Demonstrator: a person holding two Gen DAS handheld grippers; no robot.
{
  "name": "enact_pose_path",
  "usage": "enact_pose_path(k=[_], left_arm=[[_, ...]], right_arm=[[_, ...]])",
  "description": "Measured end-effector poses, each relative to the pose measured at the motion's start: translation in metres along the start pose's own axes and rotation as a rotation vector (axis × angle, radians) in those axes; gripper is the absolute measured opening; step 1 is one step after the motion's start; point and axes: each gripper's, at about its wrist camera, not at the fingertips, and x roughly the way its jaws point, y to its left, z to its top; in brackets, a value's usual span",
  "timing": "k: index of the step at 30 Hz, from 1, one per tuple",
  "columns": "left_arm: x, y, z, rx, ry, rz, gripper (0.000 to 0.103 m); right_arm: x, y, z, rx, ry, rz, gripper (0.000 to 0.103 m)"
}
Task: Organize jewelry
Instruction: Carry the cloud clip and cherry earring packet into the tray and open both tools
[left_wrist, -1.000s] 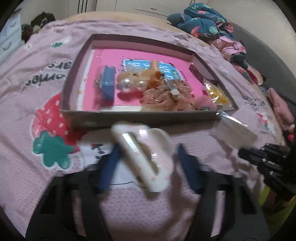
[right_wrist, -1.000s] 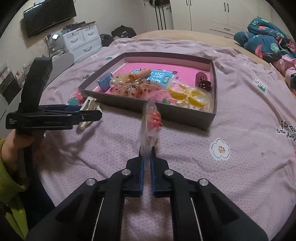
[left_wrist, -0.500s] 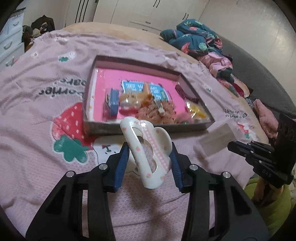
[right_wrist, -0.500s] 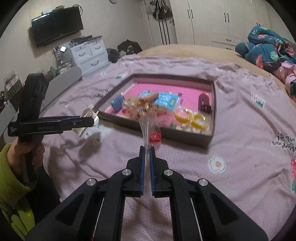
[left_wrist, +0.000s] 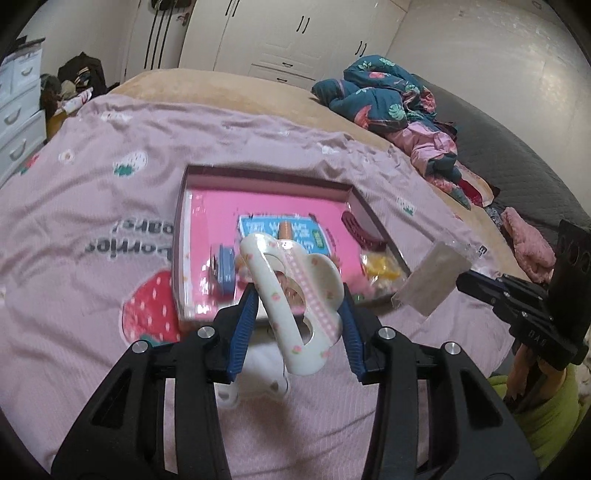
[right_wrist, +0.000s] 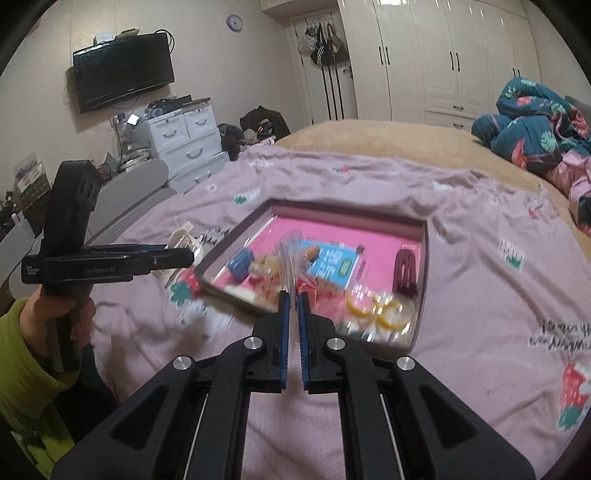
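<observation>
My left gripper (left_wrist: 298, 295) is shut on a white hair claw clip (left_wrist: 295, 314) with small pink flowers, held in the air in front of the box. The same gripper (right_wrist: 177, 256) and clip (right_wrist: 184, 240) show at the left of the right wrist view. My right gripper (right_wrist: 292, 297) is shut on the edge of a small clear plastic bag (right_wrist: 291, 266) with something red inside. In the left wrist view that bag (left_wrist: 432, 280) hangs from the right gripper (left_wrist: 476, 288). The shallow box (left_wrist: 266, 173) (right_wrist: 351, 214) has a pink floor.
In the box lie a blue piece (right_wrist: 240, 264), a blue card (right_wrist: 332, 262), yellow rings in a bag (right_wrist: 376, 302) and a dark red claw clip (right_wrist: 406, 269). A pink printed bedspread (right_wrist: 480, 295) covers the bed. Heaped clothes (left_wrist: 388, 96) lie far right, white drawers (right_wrist: 184, 136) far left.
Both grippers have risen above the bedspread, the left with the white clip, the right with the plastic bag. The left fingers have closed in onto the clip.
</observation>
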Motion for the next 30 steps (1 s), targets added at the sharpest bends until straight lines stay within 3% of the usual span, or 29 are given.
enact_pose_path(k=[15,25,30], left_arm=[[0.047,-0.007,0.037,0.049,0.024,0.029,0.034],[0.084,0.003,0.034,0.033,0.073,0.047,0.035],[0.095,0.011,0.024,0.027,0.100,0.072,0.035]], right_arm=[[0.038,-0.040,0.051,-0.017,-0.009,-0.123,0.005],[0.080,-0.053,0.043,-0.081,0.088,-0.246,0.005],[0.103,-0.047,0.028,-0.077,0.142,-0.213,0.008]])
